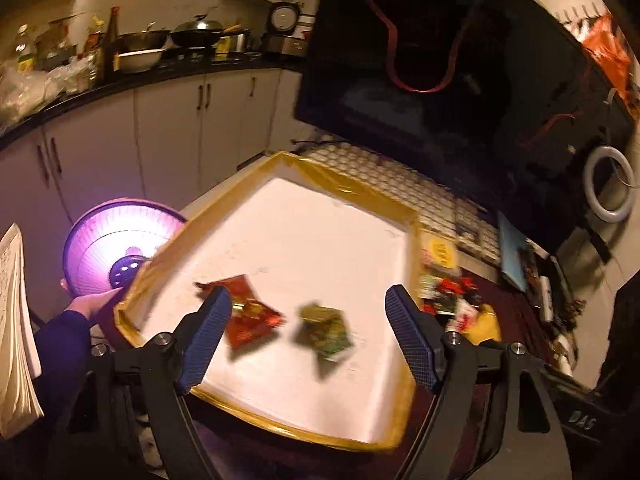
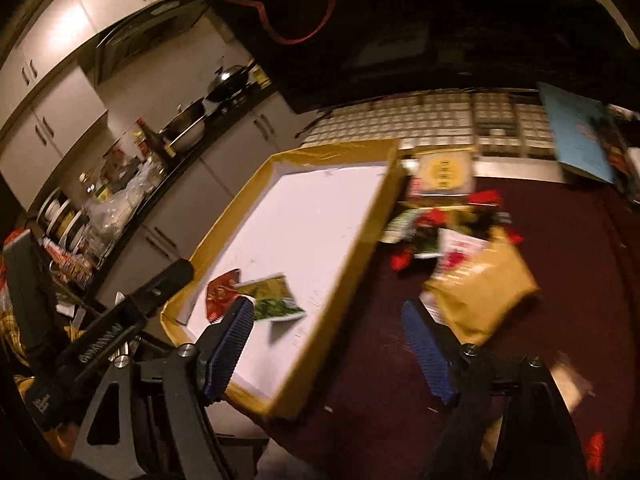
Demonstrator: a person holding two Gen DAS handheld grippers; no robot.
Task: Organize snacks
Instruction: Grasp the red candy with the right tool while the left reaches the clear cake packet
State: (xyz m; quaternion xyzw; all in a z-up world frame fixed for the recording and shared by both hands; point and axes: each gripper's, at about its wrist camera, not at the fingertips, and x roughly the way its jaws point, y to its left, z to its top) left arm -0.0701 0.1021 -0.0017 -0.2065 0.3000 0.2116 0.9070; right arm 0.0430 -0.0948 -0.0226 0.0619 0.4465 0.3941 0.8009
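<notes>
A shallow white tray with a gold rim (image 1: 344, 190) (image 2: 372, 216) lies on the dark red table. In it lie a red snack packet (image 1: 250, 314) (image 2: 220, 290) and a green snack packet (image 1: 326, 330) (image 2: 272, 298). My left gripper (image 1: 308, 304) is open and empty, hovering above the two packets. My right gripper (image 2: 328, 316) is open and empty over the tray's right rim. A pile of loose snack packets (image 1: 452, 300) (image 2: 444, 224) lies right of the tray, with a tan-yellow bag (image 2: 484, 284) (image 1: 486, 322) in front of it.
A white keyboard (image 1: 400, 180) (image 2: 440, 120) and a dark monitor (image 1: 440, 60) stand behind the tray. A lit purple heater (image 1: 116, 248) glows at the left below the table edge. A blue box (image 2: 580, 132) stands at the far right. Kitchen counter with pots (image 1: 160, 48) behind.
</notes>
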